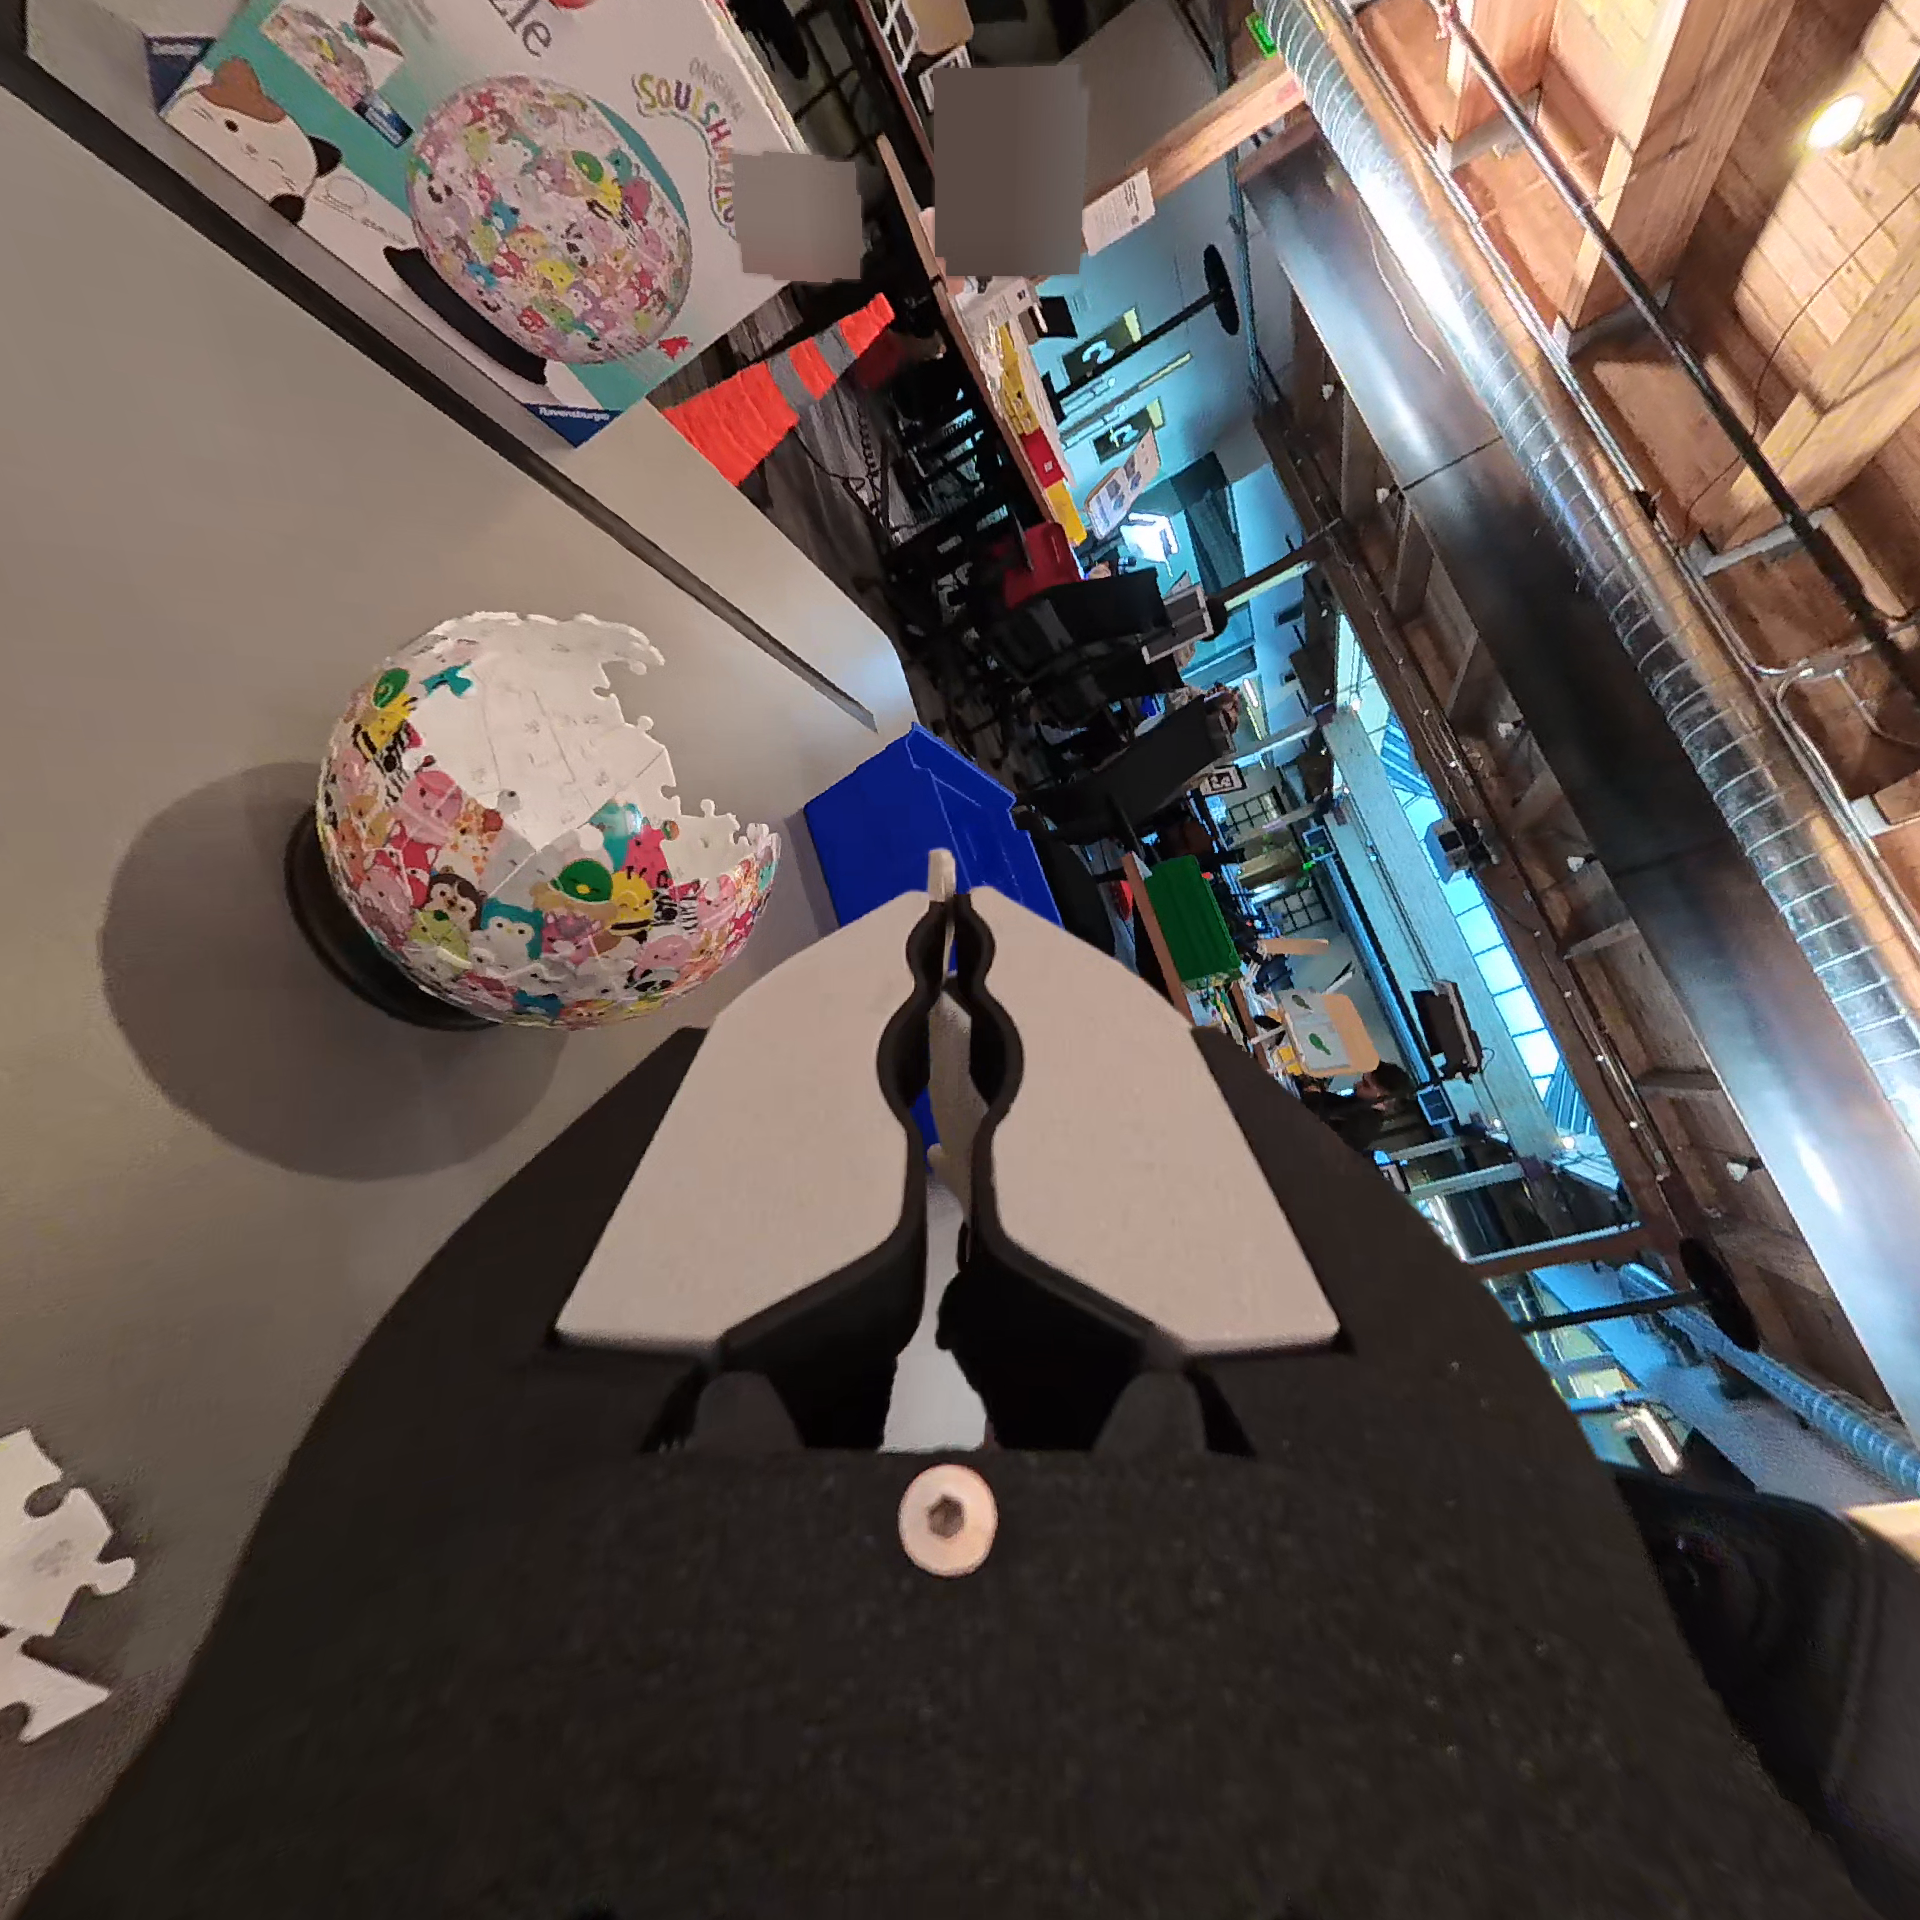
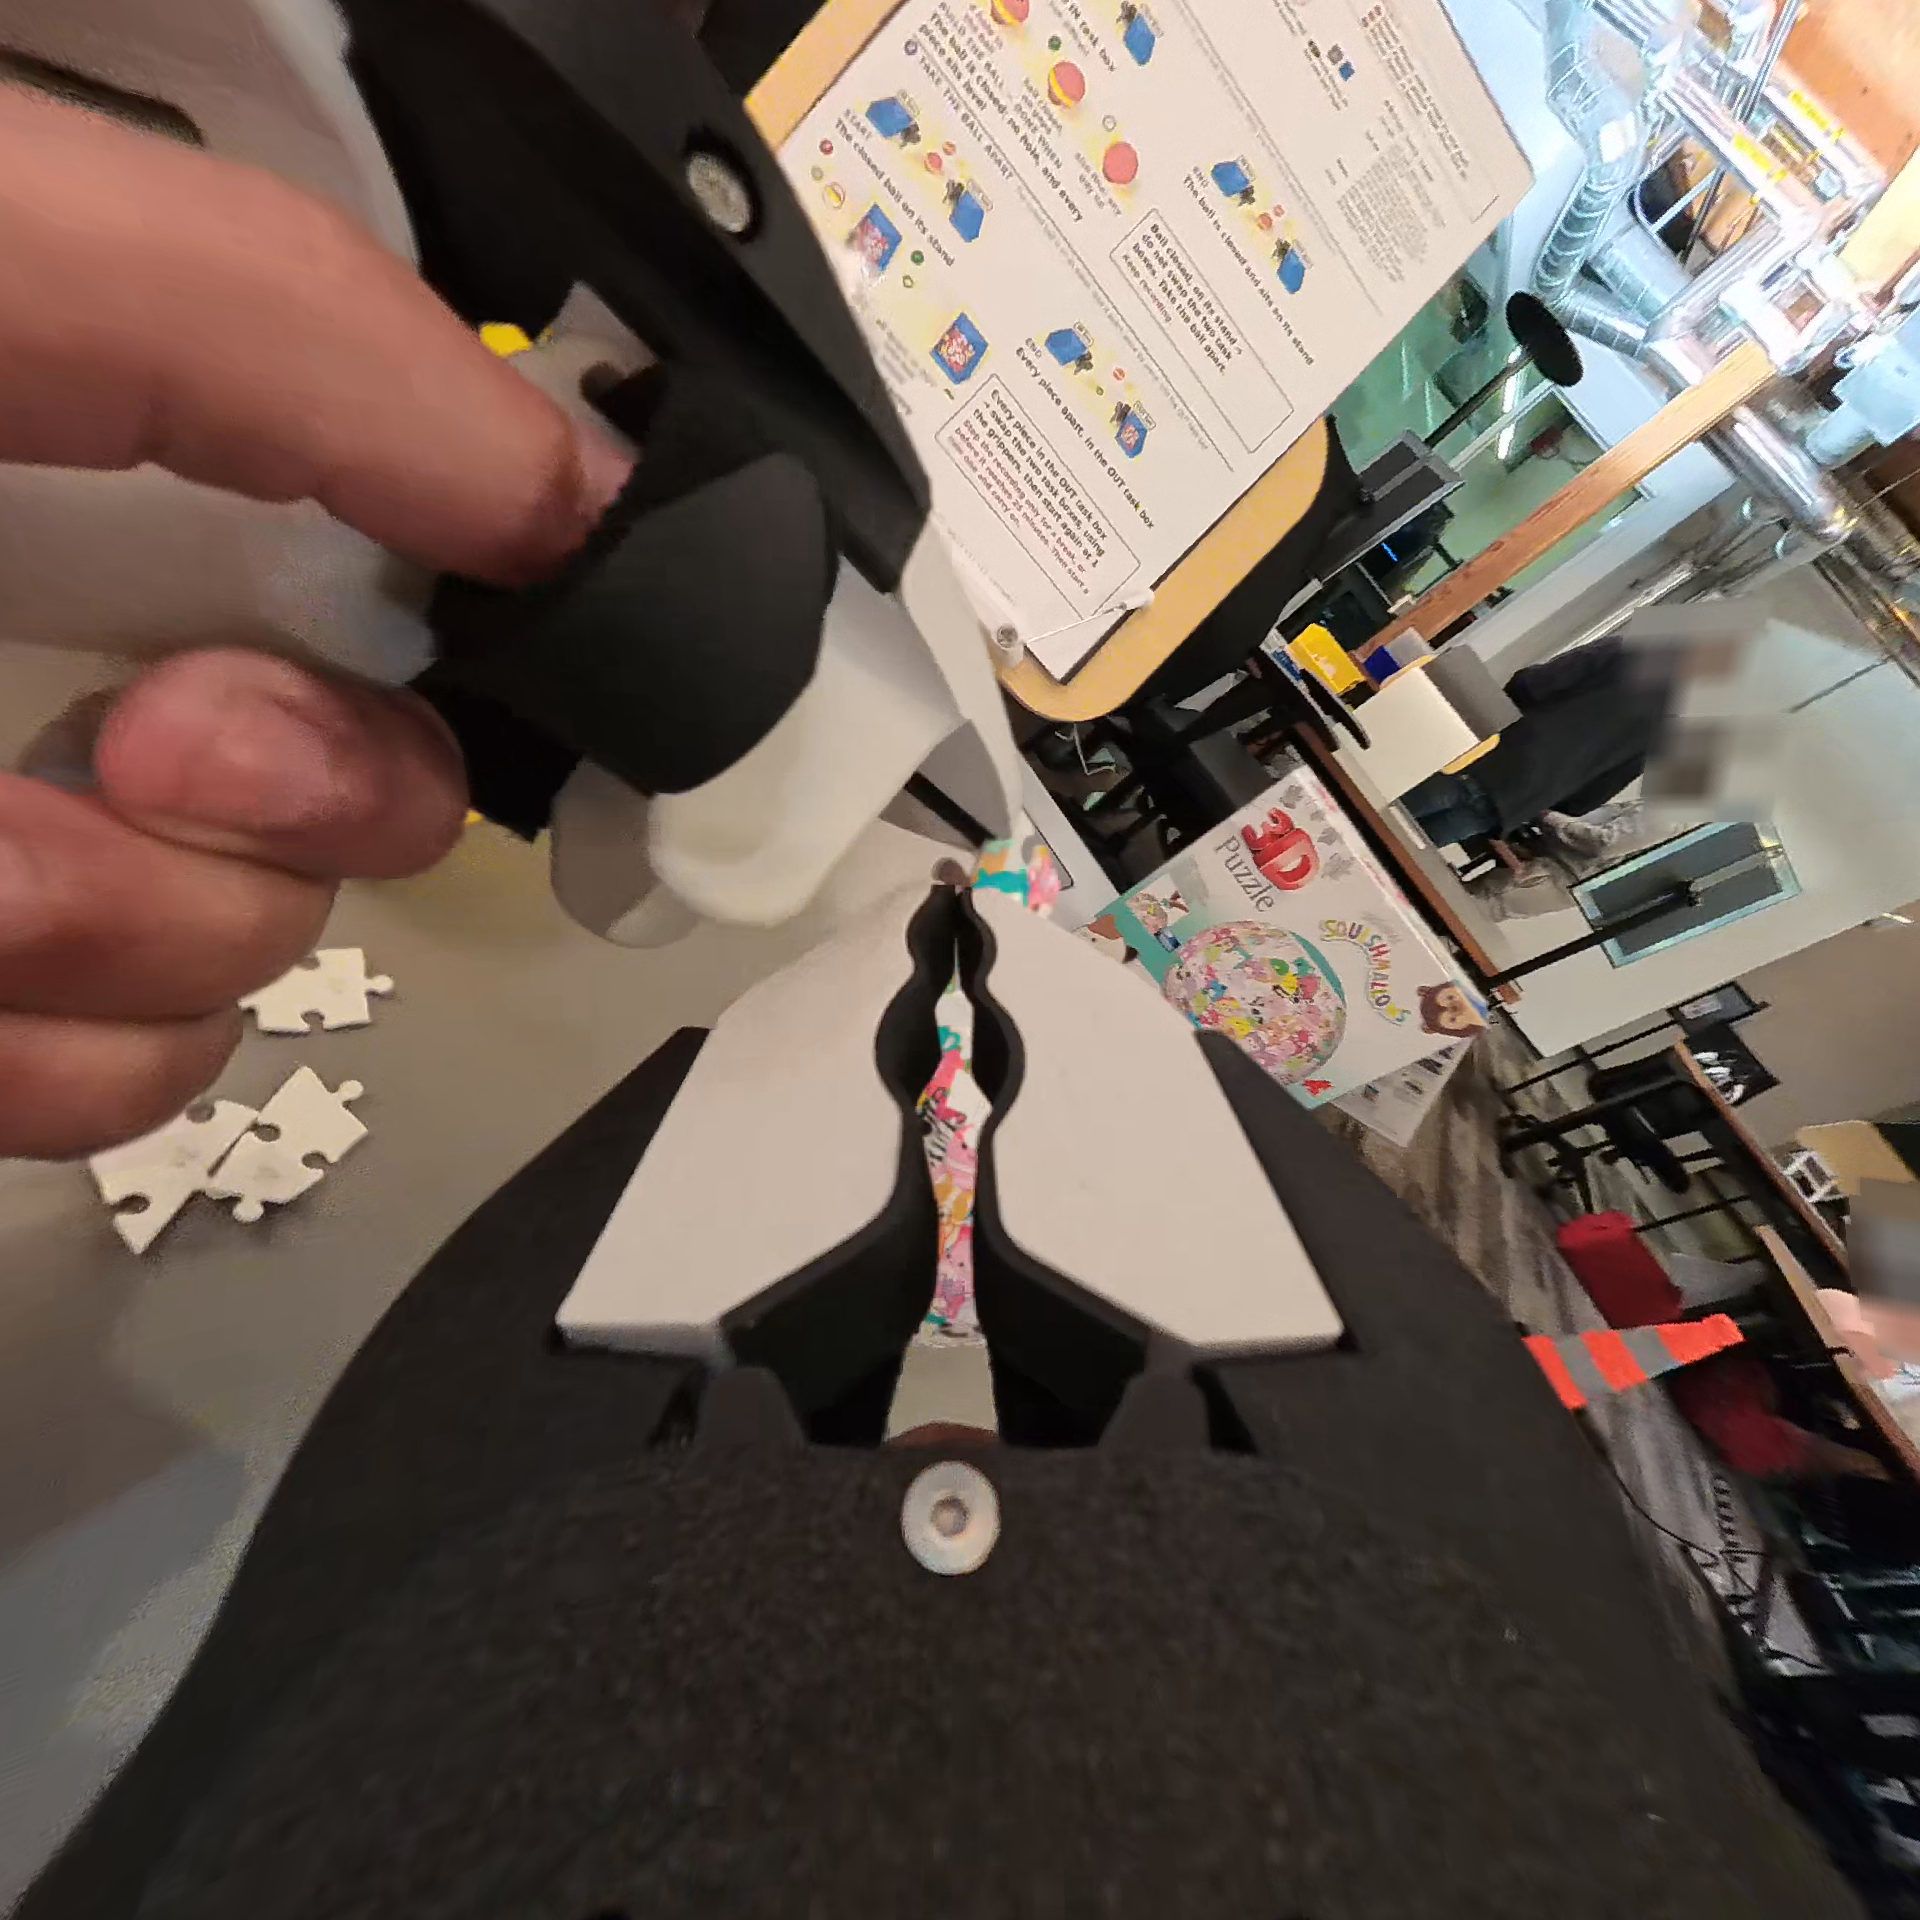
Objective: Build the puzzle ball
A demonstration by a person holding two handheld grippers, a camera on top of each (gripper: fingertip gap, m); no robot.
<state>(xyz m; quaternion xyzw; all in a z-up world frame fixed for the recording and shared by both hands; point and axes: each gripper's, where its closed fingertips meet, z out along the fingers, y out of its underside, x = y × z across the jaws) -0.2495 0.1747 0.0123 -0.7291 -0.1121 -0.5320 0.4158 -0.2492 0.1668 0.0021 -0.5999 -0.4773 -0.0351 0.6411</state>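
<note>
Here, both closed: left gripper (image 1: 954,914) pinching white piece (image 1: 941,871), right gripper (image 2: 958,914) pinching printed piece (image 2: 954,1174); advisably aligned tab-to-notch before mating.

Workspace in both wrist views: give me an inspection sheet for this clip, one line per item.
Surface: grey table, matte.
Job's things: half-built puzzle ball on a black stand, open at the top; loose puzzle pieces lying white side up.
Clutter: puzzle box and blue bin at the far edge.
Grippers: left gripper shut on a white-edged puzzle piece; right gripper shut on a colourful puzzle piece; the two pieces held close together.
Cables: nothing seen on the table.
Surroundings: instruction sheet on a board, workshop desks, orange barrier.
</note>
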